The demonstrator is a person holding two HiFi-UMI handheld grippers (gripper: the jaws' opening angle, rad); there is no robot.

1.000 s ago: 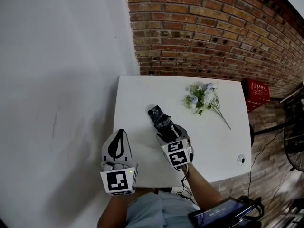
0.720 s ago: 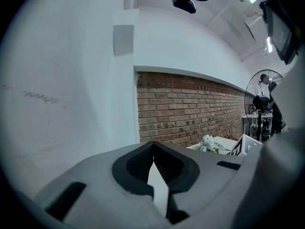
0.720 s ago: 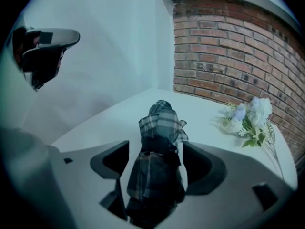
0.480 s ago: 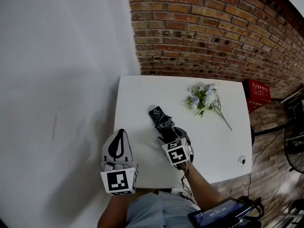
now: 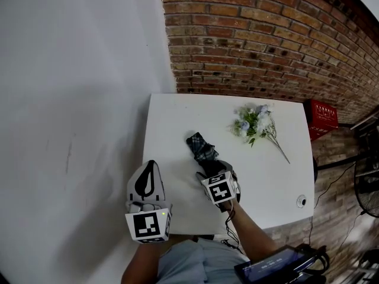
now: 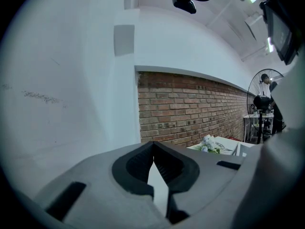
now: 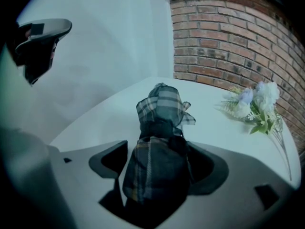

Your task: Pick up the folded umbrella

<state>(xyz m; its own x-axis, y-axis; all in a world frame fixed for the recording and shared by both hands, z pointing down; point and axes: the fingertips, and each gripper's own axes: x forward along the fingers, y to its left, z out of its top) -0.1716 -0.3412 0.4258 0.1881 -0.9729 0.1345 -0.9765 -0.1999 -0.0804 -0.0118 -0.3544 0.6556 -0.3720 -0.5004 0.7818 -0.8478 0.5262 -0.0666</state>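
Observation:
The folded plaid umbrella [image 5: 200, 147] lies on the white table [image 5: 177, 117], its far end pointing toward the brick wall. My right gripper [image 5: 209, 169] is tilted down over its near end, and in the right gripper view the umbrella [image 7: 159, 128] fills the space between the jaws. The right gripper [image 7: 162, 151] has just been opening; a dark gap shows beside the left pad, so it is open around the umbrella. My left gripper [image 5: 149, 165] hovers off the table's left front corner, jaws closed tip to tip and empty, as the left gripper view [image 6: 153, 144] also shows.
A bunch of artificial flowers [image 5: 254, 122] lies at the table's back right, also seen as flowers [image 7: 257, 104]. A brick wall [image 5: 249, 34] stands behind, a white wall at the left. A red crate [image 5: 320, 117] and a fan [image 5: 367, 182] stand at the right.
My right gripper has sunk lower over the umbrella's near end, so less of the umbrella shows in the head view. The left gripper has stayed where it was.

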